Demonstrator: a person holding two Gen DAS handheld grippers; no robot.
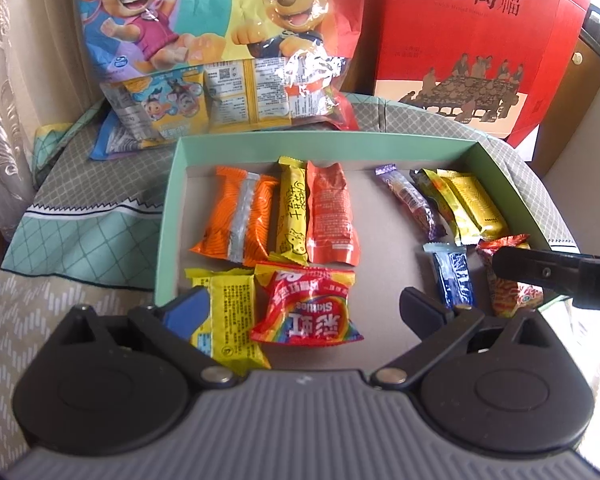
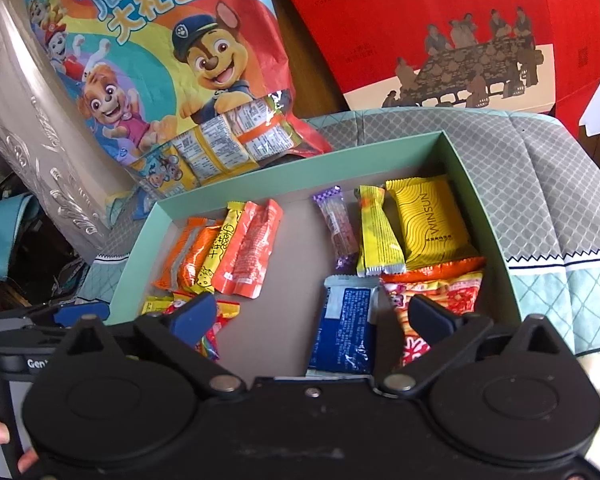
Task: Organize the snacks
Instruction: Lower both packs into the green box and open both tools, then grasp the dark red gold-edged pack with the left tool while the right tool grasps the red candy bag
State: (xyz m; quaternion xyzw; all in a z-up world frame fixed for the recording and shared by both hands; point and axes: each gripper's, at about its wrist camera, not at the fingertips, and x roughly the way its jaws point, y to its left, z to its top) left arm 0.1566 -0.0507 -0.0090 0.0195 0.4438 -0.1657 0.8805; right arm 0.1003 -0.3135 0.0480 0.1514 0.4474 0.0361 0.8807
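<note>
- Your snacks lie in the green tray (image 1: 172, 208): an orange-and-yellow group on one side, mixed packets opposite, the Skittles pack (image 1: 306, 308) nearest.
- Sorting looks mostly done.
- Your left gripper (image 1: 304, 312) and right gripper (image 2: 312, 316) hover spread, holding nothing.
- The cartoon gift bag (image 1: 204, 40) stands behind.

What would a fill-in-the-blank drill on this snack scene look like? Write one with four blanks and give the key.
1. The snacks lie inside a shallow pale ____ cardboard tray.
2. The red rainbow-printed Skittles packet lies beside a ____ flat packet at the tray's near edge.
3. Both the left gripper and the right gripper have their jaws ____.
4. Behind the tray stands a big ____ gift box with printed Chinese characters.

Missing words: green; yellow; open; red
</note>
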